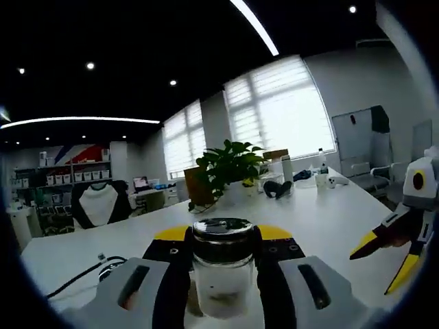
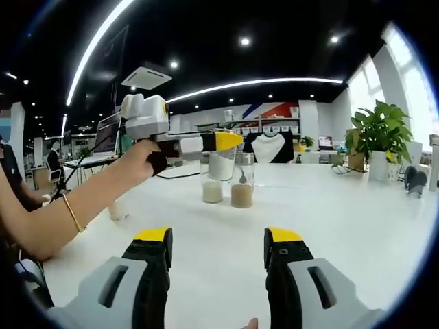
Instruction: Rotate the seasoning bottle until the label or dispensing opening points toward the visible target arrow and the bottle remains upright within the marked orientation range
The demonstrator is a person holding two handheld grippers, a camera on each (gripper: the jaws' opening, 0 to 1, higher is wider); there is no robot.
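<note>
Left hand-held gripper [image 1: 223,257]: jaws closed on upright seasoning bottle [image 1: 222,271], glass with dark lid, above white surface [image 1: 329,219]. Two more jars [image 2: 241,186] stand mid-surface; potted plant [image 1: 230,168] far. Right hand-held gripper [image 2: 218,257]: jaws wide apart, holding nothing.

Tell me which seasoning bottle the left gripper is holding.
The raised bottle with white contents, clamped by the left gripper; the white-filled and brown-filled ones stand on the table.
</note>
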